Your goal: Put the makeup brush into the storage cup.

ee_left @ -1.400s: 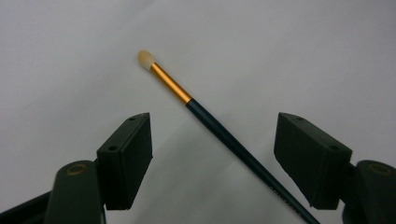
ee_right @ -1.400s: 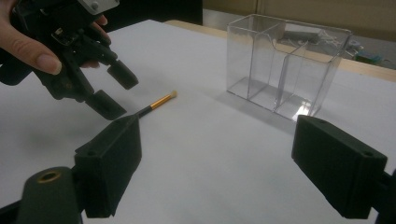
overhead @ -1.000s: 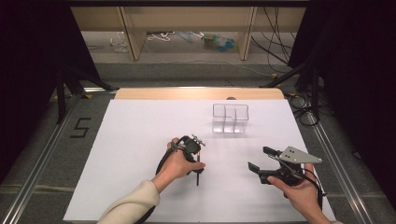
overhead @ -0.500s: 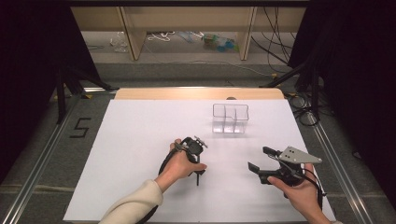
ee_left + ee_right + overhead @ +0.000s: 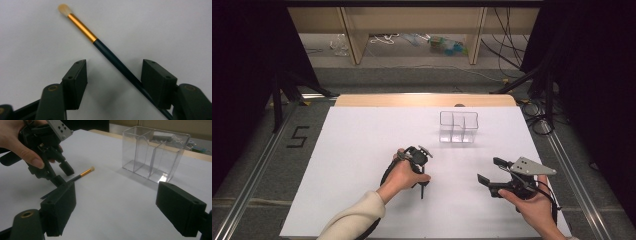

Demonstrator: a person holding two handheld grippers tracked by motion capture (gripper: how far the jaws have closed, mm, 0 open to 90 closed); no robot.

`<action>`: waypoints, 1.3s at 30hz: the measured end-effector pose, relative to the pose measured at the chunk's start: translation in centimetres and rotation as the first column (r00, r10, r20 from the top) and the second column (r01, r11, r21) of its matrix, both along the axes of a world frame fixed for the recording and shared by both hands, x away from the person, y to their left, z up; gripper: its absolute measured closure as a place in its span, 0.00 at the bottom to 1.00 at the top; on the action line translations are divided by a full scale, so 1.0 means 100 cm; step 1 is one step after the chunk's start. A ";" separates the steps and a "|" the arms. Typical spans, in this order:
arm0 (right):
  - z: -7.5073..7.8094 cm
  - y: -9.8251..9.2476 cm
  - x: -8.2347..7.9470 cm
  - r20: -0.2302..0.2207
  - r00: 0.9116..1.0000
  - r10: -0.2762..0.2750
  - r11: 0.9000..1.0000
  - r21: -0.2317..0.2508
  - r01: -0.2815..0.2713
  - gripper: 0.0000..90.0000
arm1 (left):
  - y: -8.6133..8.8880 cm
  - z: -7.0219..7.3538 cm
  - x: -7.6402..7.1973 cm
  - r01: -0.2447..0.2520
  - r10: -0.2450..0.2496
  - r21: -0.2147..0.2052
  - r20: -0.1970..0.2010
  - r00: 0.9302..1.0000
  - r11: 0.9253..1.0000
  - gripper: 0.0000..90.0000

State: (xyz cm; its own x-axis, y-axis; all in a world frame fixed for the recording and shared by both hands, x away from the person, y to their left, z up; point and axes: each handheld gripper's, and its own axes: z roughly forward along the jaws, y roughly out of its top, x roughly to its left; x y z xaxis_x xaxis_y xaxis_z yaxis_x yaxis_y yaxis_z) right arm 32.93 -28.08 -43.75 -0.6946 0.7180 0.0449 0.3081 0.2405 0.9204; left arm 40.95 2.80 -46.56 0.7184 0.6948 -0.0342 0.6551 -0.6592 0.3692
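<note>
One loose brush, two ways to lose it

One thin brush [image 5: 110,55] is lying flat on the white surface [image 5: 362,150], its dark handle running between the jaws of the left gripper [image 5: 113,75] and its gold ferrule and pale tip pointing away beyond them. The jaws have just been closing, but they are standing half open; one pad is sitting right beside the handle, the other is well apart from it, so nothing is being held yet.

That lopsided approach is looking like the main risk: the nearer pad is likely to push the round handle sideways before the far pad arrives, rolling or skidding it out of the gap. The handle is also crossing the gap at a slant, so a pinch may be catching it off-centre and letting the tip swing down once lifted. Pads scraping the surface could flick it away.

Farther off, the right gripper [image 5: 492,172] is hovering with wide, empty jaws, facing the clear divided box [image 5: 458,127], which is standing well apart from the brush.
</note>
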 end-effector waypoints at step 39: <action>-0.002 0.001 0.000 -0.006 1.000 -0.003 1.000 0.001 0.003 0.19 | 0.012 0.005 0.008 -0.024 0.025 0.037 -0.025 0.999 0.999 0.92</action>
